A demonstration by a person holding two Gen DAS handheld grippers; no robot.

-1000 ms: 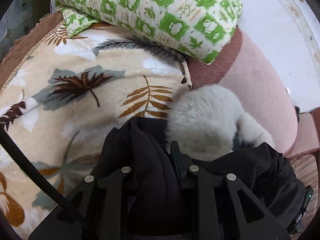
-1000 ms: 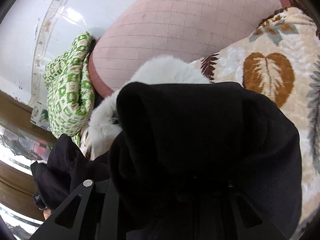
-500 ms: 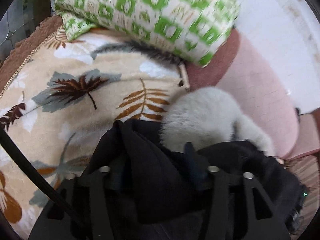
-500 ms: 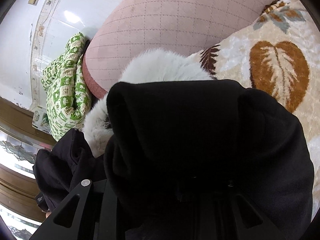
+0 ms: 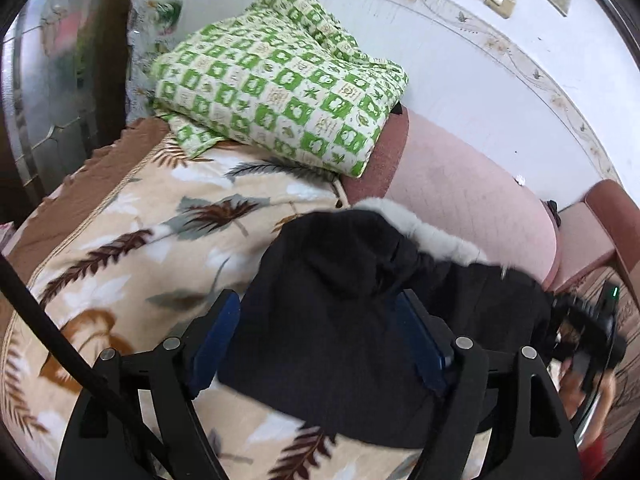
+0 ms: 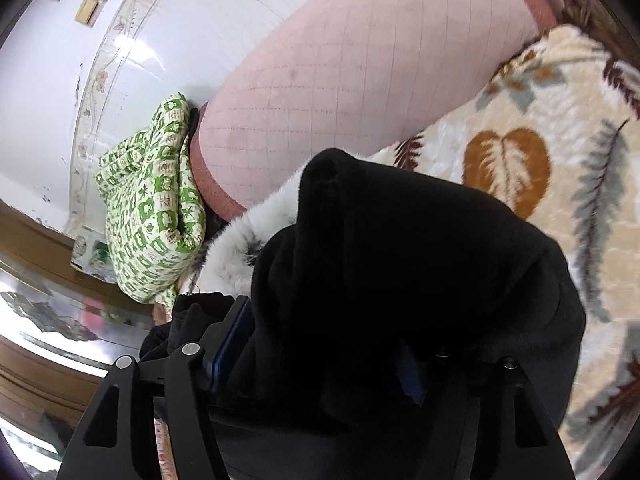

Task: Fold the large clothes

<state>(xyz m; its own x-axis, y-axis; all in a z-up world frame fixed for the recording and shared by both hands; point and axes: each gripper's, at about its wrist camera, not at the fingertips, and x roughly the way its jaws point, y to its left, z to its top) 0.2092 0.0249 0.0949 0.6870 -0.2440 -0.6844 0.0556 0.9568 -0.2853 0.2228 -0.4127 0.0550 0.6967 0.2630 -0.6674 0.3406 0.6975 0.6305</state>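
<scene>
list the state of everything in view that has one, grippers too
black coat: bunched on the blanket, white fur trim showing at its far edge
left gripper: open, fingers either side of the coat
right gripper: cannot tell, coat drapes over it
green checked quilt: folded, lying by the pink bolster
leaf blanket: spread flat under the coat

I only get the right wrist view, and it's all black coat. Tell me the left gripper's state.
Observer: The left gripper is open, with a pad on either side of the coat, not pinching it.
Operator: Report how the coat lies there.
Observer: It's bunched on the blanket, with the fur trim on the far side.
Operator: Check that side for snags.
Observer: A black cable crosses the blanket left of the left gripper, apart from the coat.
</scene>
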